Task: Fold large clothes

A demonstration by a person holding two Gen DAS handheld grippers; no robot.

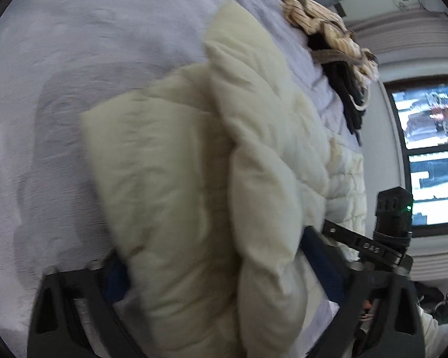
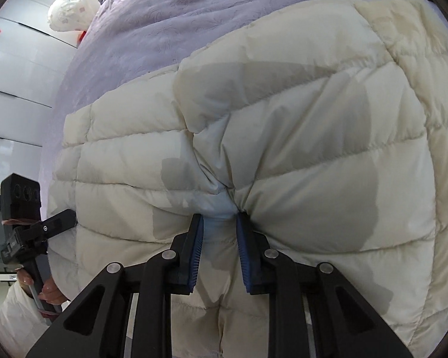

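A cream quilted puffer jacket (image 2: 298, 149) lies on a lilac bedspread (image 2: 170, 24). My right gripper (image 2: 219, 223) is shut on a pinched fold of the jacket, its blue pads (image 2: 197, 238) pressing the fabric from both sides. In the left wrist view the jacket (image 1: 194, 179) fills the centre, blurred, with a sleeve folded over the body. My left gripper (image 1: 218, 268) stands wide, its fingers (image 1: 322, 256) on either side of a thick bundle of jacket. The left gripper's body also shows in the right wrist view (image 2: 24, 226), held by a hand at the jacket's left edge.
A pile of striped and black clothes (image 1: 334, 41) lies on the bed (image 1: 74, 89) beyond the jacket. A window (image 1: 430, 149) is on the right. White cupboard doors (image 2: 15, 89) and a white bag (image 2: 67, 12) stand past the bed's far edge.
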